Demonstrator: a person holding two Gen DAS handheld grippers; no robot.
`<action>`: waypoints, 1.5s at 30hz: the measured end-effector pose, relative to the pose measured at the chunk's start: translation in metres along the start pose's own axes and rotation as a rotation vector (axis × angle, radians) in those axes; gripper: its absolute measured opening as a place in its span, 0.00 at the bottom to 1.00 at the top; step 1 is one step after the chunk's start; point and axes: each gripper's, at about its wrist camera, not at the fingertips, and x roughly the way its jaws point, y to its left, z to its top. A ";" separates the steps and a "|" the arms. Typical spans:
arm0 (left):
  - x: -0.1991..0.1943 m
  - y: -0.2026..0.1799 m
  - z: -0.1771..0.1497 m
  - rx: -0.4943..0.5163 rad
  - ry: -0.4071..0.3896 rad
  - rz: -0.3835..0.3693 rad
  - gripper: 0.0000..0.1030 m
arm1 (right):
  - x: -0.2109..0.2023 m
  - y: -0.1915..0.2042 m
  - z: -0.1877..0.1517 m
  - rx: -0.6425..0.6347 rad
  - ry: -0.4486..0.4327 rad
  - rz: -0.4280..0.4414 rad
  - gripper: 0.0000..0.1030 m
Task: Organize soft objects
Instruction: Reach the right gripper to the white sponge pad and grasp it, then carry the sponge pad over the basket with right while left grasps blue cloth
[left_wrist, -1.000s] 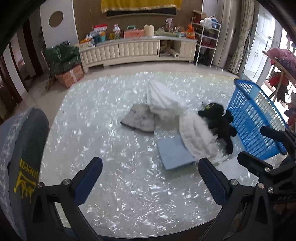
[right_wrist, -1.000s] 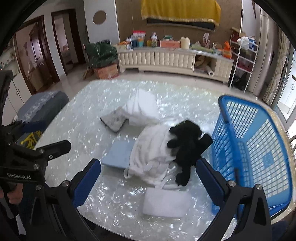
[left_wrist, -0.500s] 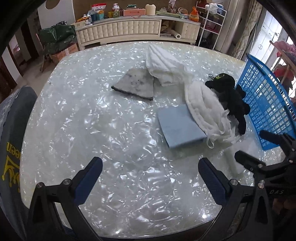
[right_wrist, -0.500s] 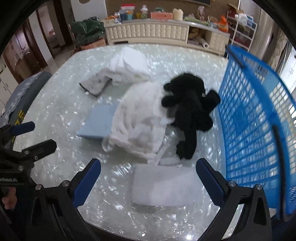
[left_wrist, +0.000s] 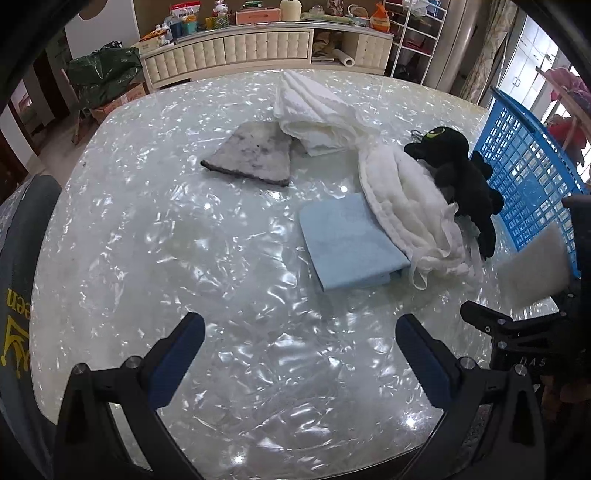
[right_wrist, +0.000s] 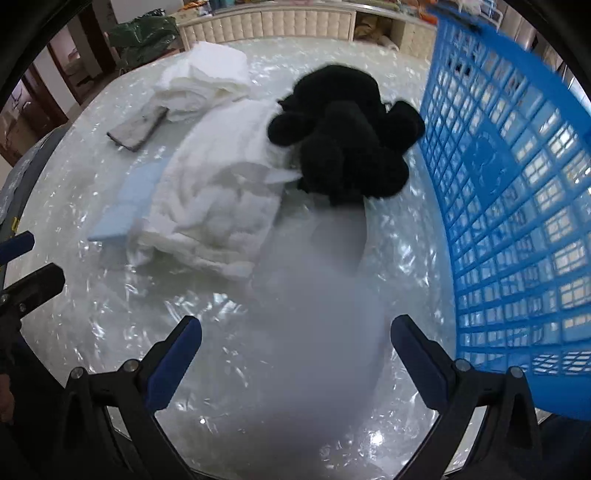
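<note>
Soft things lie on the pearly table (left_wrist: 147, 240): a black plush toy (left_wrist: 458, 173) (right_wrist: 343, 136), a crumpled white cloth (left_wrist: 402, 199) (right_wrist: 218, 195), a folded white towel (left_wrist: 314, 110) (right_wrist: 207, 81), a light blue pad (left_wrist: 347, 240) (right_wrist: 129, 199), a grey pad (left_wrist: 251, 155) (right_wrist: 136, 127) and a white pad (left_wrist: 532, 273) (right_wrist: 317, 288). My left gripper (left_wrist: 301, 354) is open and empty over bare table. My right gripper (right_wrist: 295, 354) is open, its jaws either side of the near end of the blurred white pad.
A blue plastic basket (left_wrist: 528, 155) (right_wrist: 517, 203) stands at the table's right edge. A grey chair back (left_wrist: 22, 295) is at the left edge. A sideboard (left_wrist: 258, 48) with clutter and a wire shelf stand beyond the table.
Both grippers have moved forward and lower over the table. The right gripper has closed in on the white pad, which now reaches between its open jaws.
</note>
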 end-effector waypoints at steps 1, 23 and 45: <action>0.002 -0.001 0.000 0.002 0.003 -0.001 1.00 | 0.002 -0.003 -0.001 0.013 0.016 0.009 1.00; -0.003 -0.006 -0.002 0.010 -0.021 -0.024 1.00 | -0.044 -0.009 -0.030 0.026 -0.060 -0.027 0.22; -0.040 -0.036 0.024 0.036 -0.041 -0.110 1.00 | -0.135 -0.009 -0.005 -0.027 -0.181 0.180 0.22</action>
